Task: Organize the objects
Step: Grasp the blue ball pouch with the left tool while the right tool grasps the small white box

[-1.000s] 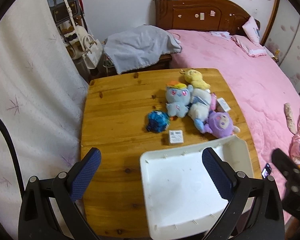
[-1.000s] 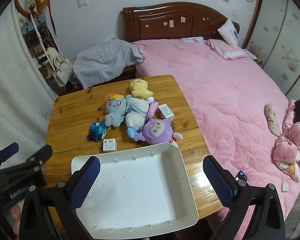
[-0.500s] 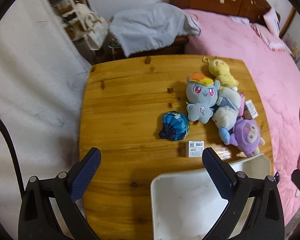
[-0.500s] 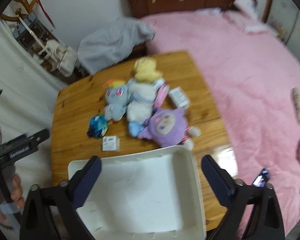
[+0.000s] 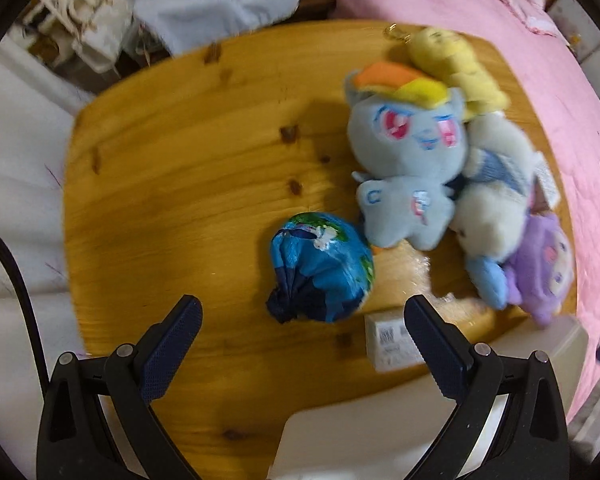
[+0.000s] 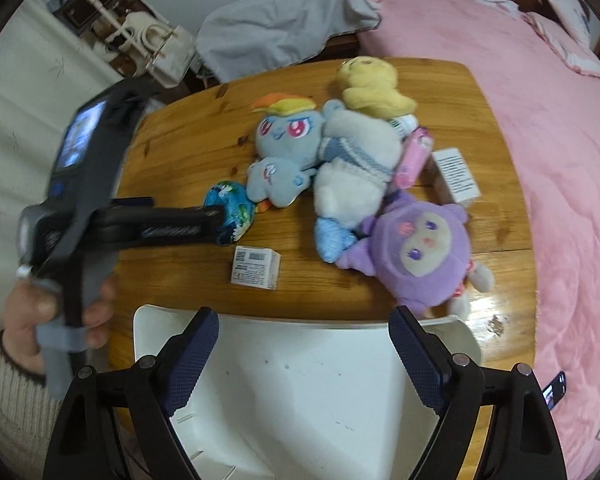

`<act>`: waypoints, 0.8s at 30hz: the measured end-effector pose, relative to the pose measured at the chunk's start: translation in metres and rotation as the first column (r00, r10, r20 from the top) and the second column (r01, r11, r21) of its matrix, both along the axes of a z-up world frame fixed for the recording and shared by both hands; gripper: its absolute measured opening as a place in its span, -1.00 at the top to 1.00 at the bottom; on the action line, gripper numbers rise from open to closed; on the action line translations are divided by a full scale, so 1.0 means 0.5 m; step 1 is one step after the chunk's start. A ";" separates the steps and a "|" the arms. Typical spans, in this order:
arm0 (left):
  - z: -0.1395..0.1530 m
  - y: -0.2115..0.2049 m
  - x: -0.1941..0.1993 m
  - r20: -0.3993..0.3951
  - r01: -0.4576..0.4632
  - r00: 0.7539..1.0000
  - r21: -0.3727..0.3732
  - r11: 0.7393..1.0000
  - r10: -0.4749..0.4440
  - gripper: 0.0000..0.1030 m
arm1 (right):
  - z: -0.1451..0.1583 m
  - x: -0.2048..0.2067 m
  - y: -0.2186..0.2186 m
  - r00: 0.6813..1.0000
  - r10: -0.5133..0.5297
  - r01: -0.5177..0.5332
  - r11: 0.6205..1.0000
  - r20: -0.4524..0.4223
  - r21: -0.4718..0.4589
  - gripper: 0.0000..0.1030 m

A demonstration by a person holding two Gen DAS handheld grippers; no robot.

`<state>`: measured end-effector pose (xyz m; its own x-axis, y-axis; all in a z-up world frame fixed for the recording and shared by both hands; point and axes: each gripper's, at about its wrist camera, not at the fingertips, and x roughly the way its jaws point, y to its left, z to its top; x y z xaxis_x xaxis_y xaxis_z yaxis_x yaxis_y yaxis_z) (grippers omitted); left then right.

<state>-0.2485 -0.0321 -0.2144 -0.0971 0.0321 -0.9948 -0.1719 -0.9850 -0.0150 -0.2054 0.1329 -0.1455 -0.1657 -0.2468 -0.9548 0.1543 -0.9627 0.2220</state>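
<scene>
We find the left gripper [image 5: 300,322] lower and closer than a second ago, its jaws spread and empty above the crumpled blue printed ball [image 5: 322,266] on the round-cornered wooden table [image 5: 172,168]. To the ball's right lie the pale blue pony plush [image 5: 406,160], the yellow plush [image 5: 456,60], the white plush in a blue striped top [image 6: 356,160] and the purple round-faced plush [image 6: 424,248]; a small white barcode box [image 6: 256,268] sits nearer us. The shallow white plastic tray [image 6: 300,384] holds nothing. The right gripper [image 6: 304,350] has also descended over the tray's far rim, jaws just narrowed yet parted and empty. We judge sorting has not begun; the ball looks the likely first pick.
</scene>
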 end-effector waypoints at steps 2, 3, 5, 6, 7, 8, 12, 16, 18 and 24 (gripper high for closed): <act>-0.024 -0.006 -0.012 0.024 -0.020 1.000 0.029 0.999 0.020 -0.97 | -0.015 -0.007 -0.011 1.000 0.012 -0.012 1.000 0.011 0.000 -0.71; -0.032 -0.009 -0.015 0.028 -0.031 0.999 0.036 0.999 0.030 -0.97 | -0.024 -0.011 -0.016 1.000 0.019 -0.019 1.000 0.018 0.003 -0.71; -0.051 -0.013 -0.023 0.036 -0.048 0.998 0.035 0.998 0.047 -0.97 | -0.043 -0.020 -0.028 0.999 0.028 -0.029 1.000 0.030 0.008 -0.71; -0.058 -0.014 -0.025 0.041 -0.051 0.998 0.035 0.998 0.049 -0.97 | -0.050 -0.023 -0.032 0.999 0.029 -0.029 1.000 0.035 0.008 -0.71; -0.064 -0.014 -0.027 0.045 -0.052 0.998 0.036 0.998 0.051 -0.97 | -0.060 -0.029 -0.037 0.999 0.028 -0.028 1.000 0.043 0.010 -0.70; -0.072 -0.014 -0.027 0.050 -0.053 0.997 0.040 0.998 0.051 -0.96 | -0.068 -0.035 -0.041 0.998 0.027 -0.028 1.000 0.048 0.007 -0.66; -0.094 -0.015 -0.028 0.082 -0.044 0.996 0.052 0.998 0.040 -0.93 | -0.095 -0.054 -0.058 0.997 0.030 -0.031 0.999 0.067 0.010 -0.64; -0.096 -0.016 -0.026 0.072 -0.033 0.997 0.067 0.997 0.028 -0.85 | -0.115 -0.070 -0.081 0.996 0.042 -0.043 0.999 0.073 0.019 -0.64; -0.091 -0.017 -0.025 0.067 -0.030 0.997 0.092 0.995 0.024 -0.64 | -0.126 -0.079 -0.090 0.996 0.045 -0.047 0.999 0.078 0.027 -0.64; -0.079 -0.032 -0.019 0.061 -0.041 0.998 0.104 0.994 0.034 -0.38 | -0.161 -0.105 -0.113 0.993 0.044 -0.048 0.998 0.106 0.040 -0.63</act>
<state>-0.2579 -0.0479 -0.2538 -0.0418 0.1343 -0.9901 -0.1307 -0.9831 -0.1279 -0.2577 0.0765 -0.2258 -0.0533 -0.2111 -0.9760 0.1768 -0.9640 0.1989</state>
